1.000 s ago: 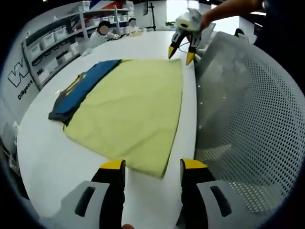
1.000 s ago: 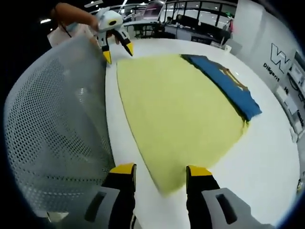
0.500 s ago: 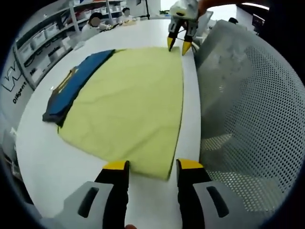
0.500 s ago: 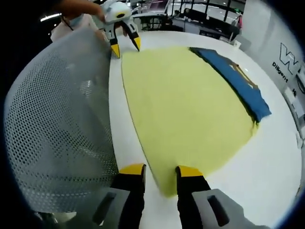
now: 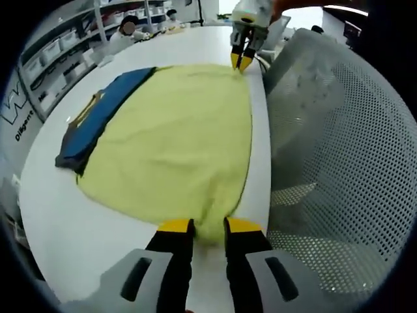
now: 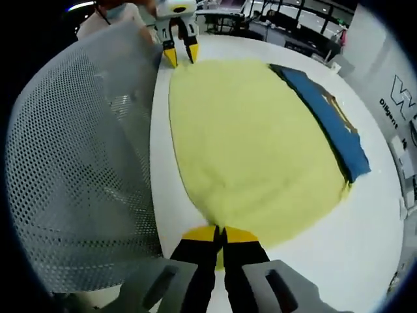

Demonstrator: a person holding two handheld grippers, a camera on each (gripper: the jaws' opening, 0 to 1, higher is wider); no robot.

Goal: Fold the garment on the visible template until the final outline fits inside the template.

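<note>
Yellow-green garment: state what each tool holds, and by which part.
Both tools grip the yellow-green garment: the left tool and the right tool each pinch a near-edge corner.

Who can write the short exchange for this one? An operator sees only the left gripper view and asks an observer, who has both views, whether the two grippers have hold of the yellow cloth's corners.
Operator: My far gripper looks tiny. Has it got its corner?
Observer: In the right gripper view, the right gripper has its yellow tips pressed together on the yellow cloth, which puckers toward them.
Operator: And how does my near gripper look from that end?
Observer: From there, the left gripper sits at the opposite corner, next to the mesh chair back. A narrow gap shows between its tips.
</note>
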